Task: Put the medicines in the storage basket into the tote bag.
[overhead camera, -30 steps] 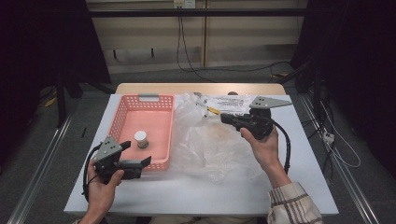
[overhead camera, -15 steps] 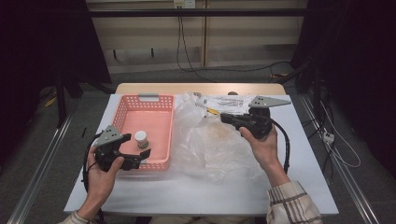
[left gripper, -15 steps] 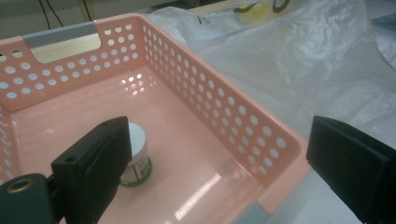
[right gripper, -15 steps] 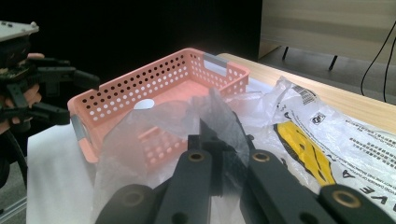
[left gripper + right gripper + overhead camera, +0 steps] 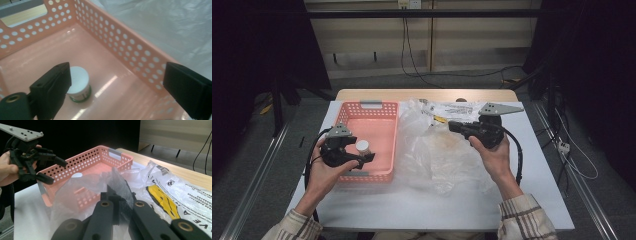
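Nearest to us, our left gripper has moved up from the table's near edge and now hangs over the near end of the pink basket, jaws spread wide and holding nothing. In the left gripper view the small white-lidded jar stands upright on the basket floor, just beside one jaw and not yet touched. Farther across, our right gripper has stayed where it was, its jaws pinched tight on a fold of the clear plastic bag, which lies crumpled beside the basket, with printed packaging just past it.
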Demonstrator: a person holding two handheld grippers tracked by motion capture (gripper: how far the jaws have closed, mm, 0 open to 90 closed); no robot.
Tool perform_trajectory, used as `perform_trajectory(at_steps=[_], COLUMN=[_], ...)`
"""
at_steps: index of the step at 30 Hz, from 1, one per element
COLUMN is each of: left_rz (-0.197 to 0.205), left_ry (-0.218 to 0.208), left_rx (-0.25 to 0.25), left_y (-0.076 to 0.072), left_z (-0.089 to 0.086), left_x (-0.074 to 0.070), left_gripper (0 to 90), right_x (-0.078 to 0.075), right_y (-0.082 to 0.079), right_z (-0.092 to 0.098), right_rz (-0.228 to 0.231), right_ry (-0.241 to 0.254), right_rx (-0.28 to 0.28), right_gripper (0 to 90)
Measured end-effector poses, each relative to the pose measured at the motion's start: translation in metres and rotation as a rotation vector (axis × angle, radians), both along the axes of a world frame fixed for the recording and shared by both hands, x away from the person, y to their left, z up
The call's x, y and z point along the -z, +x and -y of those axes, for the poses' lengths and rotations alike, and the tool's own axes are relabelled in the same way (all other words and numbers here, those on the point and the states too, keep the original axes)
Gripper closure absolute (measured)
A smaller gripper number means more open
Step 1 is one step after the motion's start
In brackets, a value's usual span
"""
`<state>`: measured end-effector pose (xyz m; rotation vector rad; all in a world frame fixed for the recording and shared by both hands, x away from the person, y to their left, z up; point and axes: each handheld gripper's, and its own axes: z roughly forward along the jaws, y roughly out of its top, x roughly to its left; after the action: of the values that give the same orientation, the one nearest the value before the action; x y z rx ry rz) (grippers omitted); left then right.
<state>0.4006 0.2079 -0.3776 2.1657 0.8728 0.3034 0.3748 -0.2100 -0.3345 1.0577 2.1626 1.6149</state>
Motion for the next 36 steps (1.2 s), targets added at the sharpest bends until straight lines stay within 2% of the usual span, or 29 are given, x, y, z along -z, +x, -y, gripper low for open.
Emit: perform_trajectory(at_steps=[2, 4, 7, 9, 12, 16, 18, 19, 23, 25, 29, 32, 34, 36], left_rz=[-0.02, -0.018, -0.04, -0.062, -0.074, -0.103, -0.095, -0.111, -0.15, -0.159, -0.206, -0.212, -0.217, -0.233], left_ry=[0.021, 0.061, 0.094, 0.12, 0.168, 0.18, 0.2, 0.191, 0.208, 0.238, 0.265, 0.304, 0.298, 0.271], left_rx=[-0.006, -0.02, -0.032, -0.035, -0.029, -0.034, -0.046, -0.048, -0.037, -0.041, -0.056, -0.051, -0.055, -0.066], left_y=[0.005, 0.009, 0.016, 0.02, 0.024, 0.029, 0.034, 0.037, 0.044, 0.047, 0.054, 0.056, 0.058, 0.058], left_z=[0.0, 0.001, 0.002, 0.003, 0.005, 0.003, 0.003, 0.003, 0.006, 0.01, 0.013, 0.016, 0.015, 0.013], left_x=[0.002, 0.003, 0.005, 0.007, 0.01, 0.013, 0.015, 0.016, 0.018, 0.02, 0.024, 0.028, 0.029, 0.029], left_gripper=[8.9, 10.5, 14.0, 14.5, 16.7, 17.4, 20.4, 21.4, 28.5, 30.6, 36.9, 43.7, 49.0, 50.5], right_x=[0.001, 0.001, 0.002, 0.003, 0.006, 0.007, 0.008, 0.008, 0.008, 0.01, 0.012, 0.011, 0.011, 0.012], right_y=[-0.001, 0.0, 0.001, 0.001, 0.0, 0.001, 0.001, 0.002, 0.002, 0.003, 0.003, 0.002, 0.003, 0.003], right_z=[-0.001, -0.002, -0.003, -0.004, -0.005, -0.007, -0.008, -0.008, -0.01, -0.011, -0.015, -0.016, -0.015, -0.015], right_rz=[-0.003, 0.0, -0.003, 0.0, -0.006, -0.01, -0.009, -0.007, -0.008, -0.012, -0.014, -0.012, -0.015, -0.019], right_ry=[0.002, 0.003, -0.006, -0.011, -0.016, -0.02, -0.023, -0.025, -0.026, -0.031, -0.04, -0.041, -0.042, -0.043], right_rx=[0.0, -0.005, -0.008, -0.012, -0.012, -0.021, -0.023, -0.025, -0.031, -0.035, -0.043, -0.049, -0.047, -0.046], right_gripper=[90.0, 90.0, 90.0, 90.0, 90.0, 90.0, 90.0, 90.0, 90.0, 90.0, 90.0, 90.0, 90.0, 90.0])
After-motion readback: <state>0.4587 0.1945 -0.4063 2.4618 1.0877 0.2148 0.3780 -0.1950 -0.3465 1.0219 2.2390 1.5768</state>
